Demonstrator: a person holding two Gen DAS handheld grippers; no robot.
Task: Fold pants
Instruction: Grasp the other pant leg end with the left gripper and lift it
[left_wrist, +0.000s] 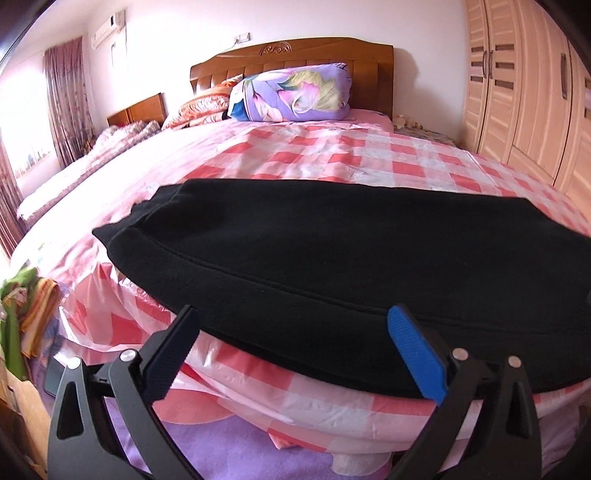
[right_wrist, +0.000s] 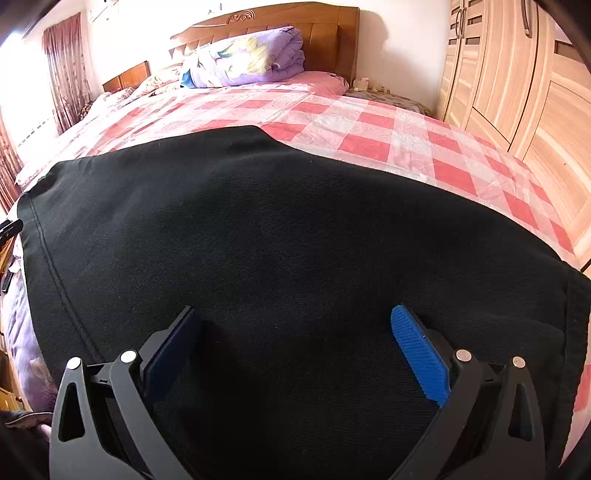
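Black pants (left_wrist: 332, 266) lie flat across the near edge of the bed (left_wrist: 332, 155), with a stitched seam running along their near side. My left gripper (left_wrist: 293, 319) stands open just at that near edge, its fingers spread wide with nothing between them. In the right wrist view the same black pants (right_wrist: 277, 240) fill most of the frame. My right gripper (right_wrist: 295, 319) hovers open right above the cloth, blue pad (right_wrist: 417, 350) on the right and dark pad on the left, gripping nothing.
A pink checked plastic sheet (left_wrist: 369, 151) covers the bed. A folded purple quilt (left_wrist: 291, 92) and the wooden headboard (left_wrist: 295, 55) are at the far end. A wooden wardrobe (left_wrist: 524, 85) stands at the right. Folded cloths (left_wrist: 26, 306) are stacked at the left.
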